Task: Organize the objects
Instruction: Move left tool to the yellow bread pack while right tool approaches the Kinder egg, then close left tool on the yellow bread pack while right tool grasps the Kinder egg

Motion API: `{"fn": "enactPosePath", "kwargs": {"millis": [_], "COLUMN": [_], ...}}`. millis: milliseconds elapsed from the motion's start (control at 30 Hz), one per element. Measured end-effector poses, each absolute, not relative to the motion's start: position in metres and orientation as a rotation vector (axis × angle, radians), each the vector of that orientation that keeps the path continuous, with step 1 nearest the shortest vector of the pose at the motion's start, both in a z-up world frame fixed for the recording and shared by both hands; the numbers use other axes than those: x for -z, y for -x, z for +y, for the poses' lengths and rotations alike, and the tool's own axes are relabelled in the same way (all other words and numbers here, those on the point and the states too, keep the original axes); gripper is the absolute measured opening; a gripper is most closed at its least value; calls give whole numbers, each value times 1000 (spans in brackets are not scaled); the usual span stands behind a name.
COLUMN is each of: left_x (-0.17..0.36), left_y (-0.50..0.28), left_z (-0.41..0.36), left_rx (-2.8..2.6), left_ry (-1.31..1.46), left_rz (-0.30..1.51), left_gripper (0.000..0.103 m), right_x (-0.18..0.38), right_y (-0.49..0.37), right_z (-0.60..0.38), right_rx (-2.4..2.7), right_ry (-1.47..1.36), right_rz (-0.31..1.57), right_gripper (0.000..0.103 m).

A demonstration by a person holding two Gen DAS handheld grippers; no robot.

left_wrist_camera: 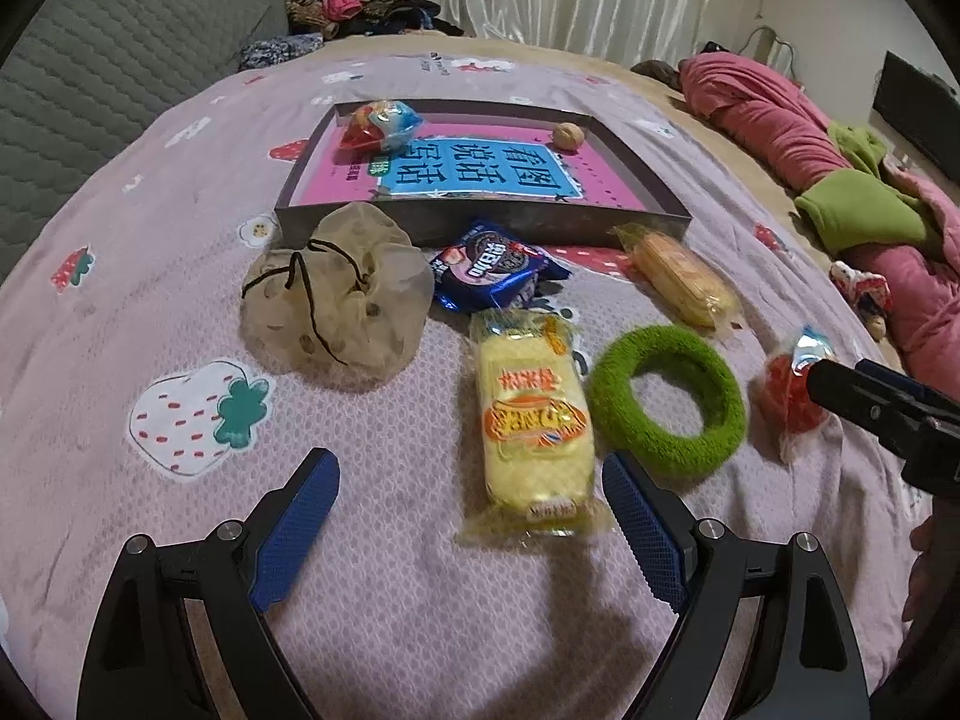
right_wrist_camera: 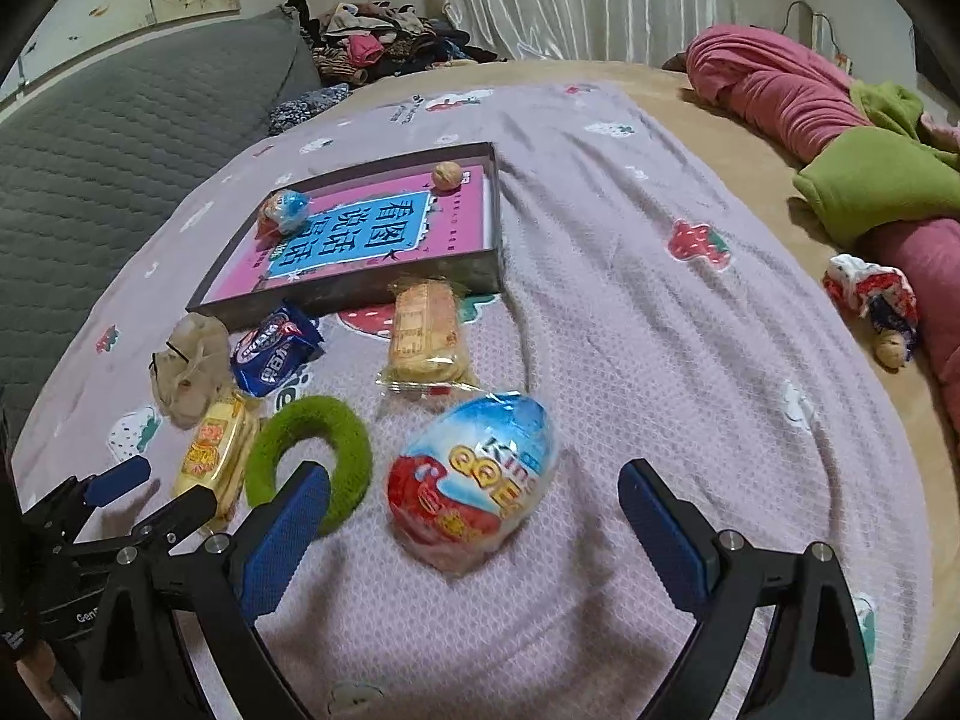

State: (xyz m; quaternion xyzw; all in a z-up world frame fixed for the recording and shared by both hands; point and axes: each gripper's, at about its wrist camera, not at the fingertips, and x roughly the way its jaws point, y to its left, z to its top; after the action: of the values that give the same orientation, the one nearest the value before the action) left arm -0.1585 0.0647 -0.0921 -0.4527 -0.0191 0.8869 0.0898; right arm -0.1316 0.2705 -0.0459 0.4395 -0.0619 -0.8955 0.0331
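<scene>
Jaws wide; egg [right_wrist_camera: 474, 480] between, untouched.

green ring [right_wrist_camera: 312, 456]: near arc hidden behind right gripper's left finger [right_wrist_camera: 288, 534], right wrist view.
right gripper [left_wrist_camera: 888, 414]: in left wrist view only one dark finger showed, rest cut off by frame edge; jaw spread couldn't be told there.
book [left_wrist_camera: 444, 171]: lower cover edge hidden behind tray [left_wrist_camera: 480, 222] front wall; small print too small to read.
yellow snack pack [right_wrist_camera: 213, 456]: near end covered by left gripper [right_wrist_camera: 150, 492] finger, right wrist view.
hand [left_wrist_camera: 927, 564]: only a sliver at right edge, blurred.
clothes pile [right_wrist_camera: 372, 48]: items too jumbled to tell apart.
</scene>
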Motion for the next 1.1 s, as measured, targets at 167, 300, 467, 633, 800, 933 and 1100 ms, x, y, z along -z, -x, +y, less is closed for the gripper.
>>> {"fn": "enactPosePath", "kwargs": {"millis": [167, 300, 467, 633, 800, 933, 1100], "left_x": [95, 98, 104, 109, 112, 111, 110], "left_y": [169, 175, 182, 189, 192, 191, 189], "left_z": [66, 70, 72, 71, 72, 76, 78], "left_rx": [-2636, -2627, -2629, -2637, -2640, -2667, -2653], "left_ry": [1352, 1361, 1378, 1401, 1397, 1396, 1396], "left_rz": [-56, -64, -75, -82, -67, -28, -20], "left_gripper": [90, 90, 90, 90, 87, 61, 40], "right_x": [50, 55, 62, 65, 73, 73, 70], "right_y": [140, 144, 147, 150, 151, 149, 145], "right_z": [265, 264, 263, 264, 258, 263, 260], "right_rx": [2756, 2741, 2719, 2696, 2667, 2659, 2668], "right_ry": [-1356, -1388, -1403, -1404, -1410, -1379, -1346], "right_rz": [-164, -196, -216, -248, -154, -187, -113], "right_gripper": [95, 88, 77, 64, 56, 56, 55]}}
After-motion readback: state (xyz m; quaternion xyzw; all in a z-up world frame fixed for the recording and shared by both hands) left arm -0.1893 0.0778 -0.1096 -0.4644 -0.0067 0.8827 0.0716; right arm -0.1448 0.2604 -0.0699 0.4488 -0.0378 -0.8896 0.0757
